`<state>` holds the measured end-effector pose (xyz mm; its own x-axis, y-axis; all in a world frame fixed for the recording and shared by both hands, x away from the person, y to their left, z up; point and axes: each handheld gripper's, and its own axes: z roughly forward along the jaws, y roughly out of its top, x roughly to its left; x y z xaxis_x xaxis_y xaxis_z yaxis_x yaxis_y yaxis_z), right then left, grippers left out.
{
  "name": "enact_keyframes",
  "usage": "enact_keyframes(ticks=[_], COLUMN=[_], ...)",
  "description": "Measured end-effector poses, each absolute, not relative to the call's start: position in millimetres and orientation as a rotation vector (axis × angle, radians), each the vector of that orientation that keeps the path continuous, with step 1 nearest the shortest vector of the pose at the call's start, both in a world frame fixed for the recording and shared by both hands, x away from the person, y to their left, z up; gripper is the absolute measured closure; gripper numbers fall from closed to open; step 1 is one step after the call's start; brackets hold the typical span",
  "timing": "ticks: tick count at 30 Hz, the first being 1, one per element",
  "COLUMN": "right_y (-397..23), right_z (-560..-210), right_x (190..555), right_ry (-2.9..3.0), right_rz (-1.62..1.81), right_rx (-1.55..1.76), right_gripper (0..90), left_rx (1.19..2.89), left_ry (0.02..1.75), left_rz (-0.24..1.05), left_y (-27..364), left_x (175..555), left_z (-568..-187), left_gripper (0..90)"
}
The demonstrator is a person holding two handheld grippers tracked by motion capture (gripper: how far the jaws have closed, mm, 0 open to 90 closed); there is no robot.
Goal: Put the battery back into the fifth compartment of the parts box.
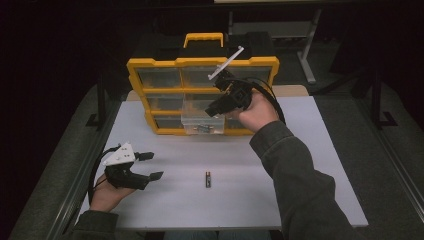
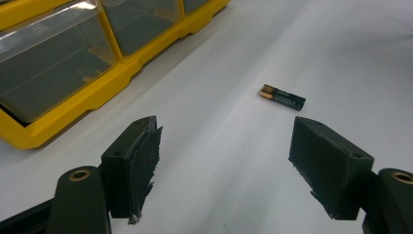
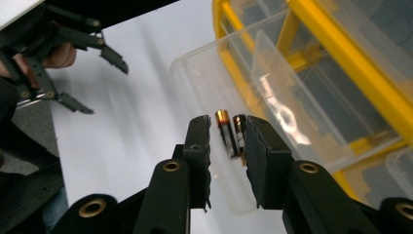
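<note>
A yellow organizer [image 1: 150, 64] with clear drawers stands at the back of the white table [image 1: 300, 165]. One clear drawer [image 1: 192, 119] is pulled out from its bottom row, and two batteries [image 3: 227, 139] lie in it. My right gripper [image 1: 214, 109] hovers just above that drawer, pointing down at it. In the right gripper view its jaws frame the two batteries with a narrow gap and do not press on them. A single battery [image 1: 207, 178] lies loose on the table. My left gripper [image 1: 152, 166] rests at the table's left, open and empty, with its jaws facing that battery [image 2: 282, 96].
The organizer's carry handle [image 1: 203, 38] sticks up behind it. A metal table leg [image 1: 307, 50] shows in the dark background. A sleeved forearm [image 1: 295, 180] crosses the right half of the table. White tabletop lies between the left gripper [image 2: 229, 131] and the organizer [image 2: 73, 105].
</note>
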<state>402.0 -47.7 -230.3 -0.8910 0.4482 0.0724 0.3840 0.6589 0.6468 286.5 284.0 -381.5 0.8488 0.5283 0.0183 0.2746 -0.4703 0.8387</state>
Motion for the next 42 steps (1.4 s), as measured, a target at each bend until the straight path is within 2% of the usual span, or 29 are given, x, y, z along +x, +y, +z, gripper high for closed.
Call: enact_keyframes(ticks=[8,20,33,42], right_y=[-55,-56,-46,-36], right_z=[-238,-273,-337,-373], right_x=[374,341,328,326], right_ry=[2.784,2.824,2.868,2.888], right_rz=[1.074,1.075,0.997,0.928], right_rx=[0.681,0.692,0.870,0.947], right_gripper=[66.9,58.5,47.0,46.3], left_rx=[2.089,2.083,2.093,2.095], left_ry=[0.583,0.580,0.584,0.591], left_rz=[0.343,0.348,0.346,0.340], left_y=[283,283,284,284], left_x=[287,286,286,286], left_z=[-382,-381,-382,-382], left_gripper=[26.3,26.2,25.8,25.7])
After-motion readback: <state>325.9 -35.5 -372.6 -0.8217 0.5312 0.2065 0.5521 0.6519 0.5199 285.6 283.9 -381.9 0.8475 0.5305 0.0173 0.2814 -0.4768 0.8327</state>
